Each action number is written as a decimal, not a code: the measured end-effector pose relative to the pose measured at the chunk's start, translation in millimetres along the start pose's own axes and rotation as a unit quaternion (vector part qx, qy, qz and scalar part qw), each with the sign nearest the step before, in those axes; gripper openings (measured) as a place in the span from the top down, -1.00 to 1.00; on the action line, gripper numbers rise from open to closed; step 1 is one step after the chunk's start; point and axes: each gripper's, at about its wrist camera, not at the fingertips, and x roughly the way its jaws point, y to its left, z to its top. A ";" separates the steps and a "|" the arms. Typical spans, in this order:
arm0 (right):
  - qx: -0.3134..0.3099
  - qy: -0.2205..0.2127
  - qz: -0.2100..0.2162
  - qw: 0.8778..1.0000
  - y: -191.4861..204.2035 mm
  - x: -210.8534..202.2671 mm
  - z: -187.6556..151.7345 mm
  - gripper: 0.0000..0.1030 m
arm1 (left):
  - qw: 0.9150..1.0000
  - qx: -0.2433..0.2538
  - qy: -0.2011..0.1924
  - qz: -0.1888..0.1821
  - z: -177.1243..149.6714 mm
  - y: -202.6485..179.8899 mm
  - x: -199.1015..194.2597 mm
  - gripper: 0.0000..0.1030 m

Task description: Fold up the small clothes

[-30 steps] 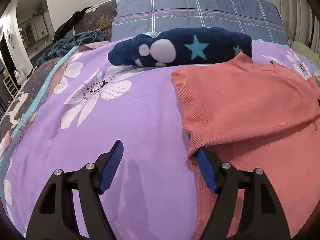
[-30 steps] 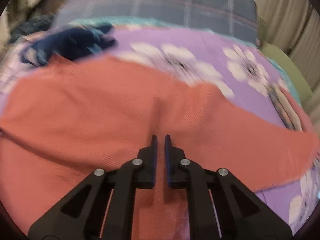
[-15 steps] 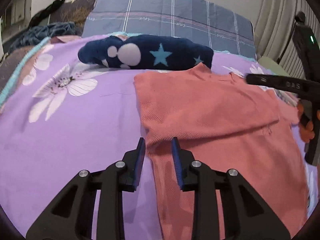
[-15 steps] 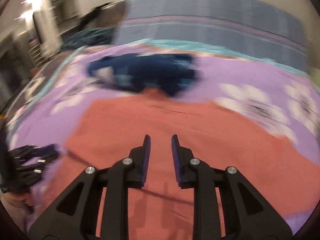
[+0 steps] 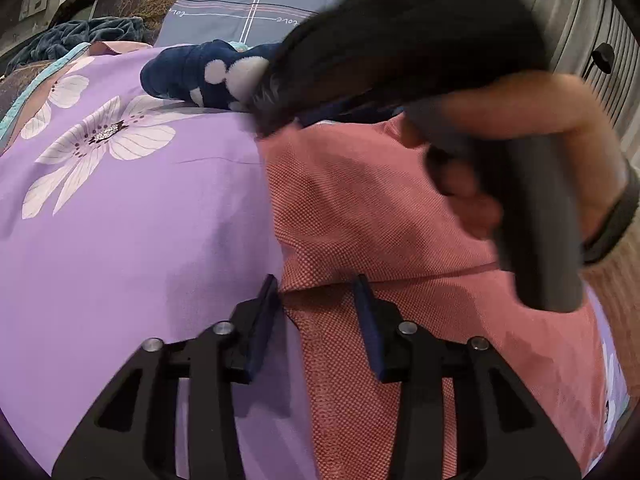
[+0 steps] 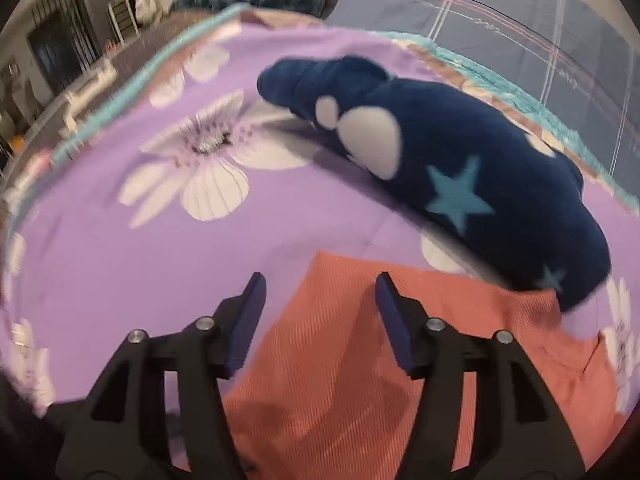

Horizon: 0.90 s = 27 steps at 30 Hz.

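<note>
The bed with the purple flower sheet takes up nearly everything, running back to a plaid pillow at the head end. The salmon knit top lies flat toward the right side of the bed, one layer already lapped over another, its left edge running straight down the middle of the left wrist view. A navy star fleece bundle sits just behind it, touching or overlapping the collar end.

The top looks light, soft and floppy with a grippy waffle texture, so I'd guess it won't slide much but will sag wherever it isn't held. Corners and the folded edge seem like the spots to pinch.

The left gripper is spread apart, straddling the top's left edge right where the fold line meets it, holding nothing. The right gripper is also gaping wide and empty over the top's far left corner, with the person's right hand crossing above the cloth.

Loads of bare sheet to the left for swinging the cloth; the fleece crowds the back edge, so it could snag.
</note>
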 end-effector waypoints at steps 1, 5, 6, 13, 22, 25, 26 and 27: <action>0.006 0.002 -0.008 1.000 0.9 7.1 1.9 0.99 | 1.000 -0.004 -0.001 0.002 -0.8 1.5 -1.3 0.74; 0.049 -0.051 0.017 0.997 -10.6 7.7 6.0 0.99 | 1.000 -0.025 0.007 0.006 -3.1 6.3 -2.3 0.82; 0.060 -0.070 0.032 0.995 -17.9 10.0 5.8 1.00 | 1.000 -0.024 0.008 0.014 -4.3 5.2 -3.2 0.82; 0.117 -0.106 0.041 0.987 -65.0 -41.4 -43.0 0.40 | 0.999 -0.019 0.001 0.026 -7.8 2.1 -11.0 0.78; 0.223 -0.069 -0.040 0.972 -181.8 -114.2 -231.4 0.30 | 0.998 0.004 -0.055 0.025 -0.8 -9.5 -52.6 0.77; 0.287 -0.080 0.019 0.954 -218.4 -95.0 -274.9 0.37 | 0.998 0.015 -0.067 0.009 15.9 -33.4 -58.6 0.50; 0.293 -0.087 0.029 0.952 -220.3 -95.8 -276.5 0.37 | 0.998 0.022 -0.058 0.004 22.5 -45.3 -50.6 0.35; 0.293 -0.083 0.023 0.952 -217.6 -96.0 -272.7 0.36 | 0.998 0.028 -0.052 0.001 27.4 -52.6 -41.4 0.32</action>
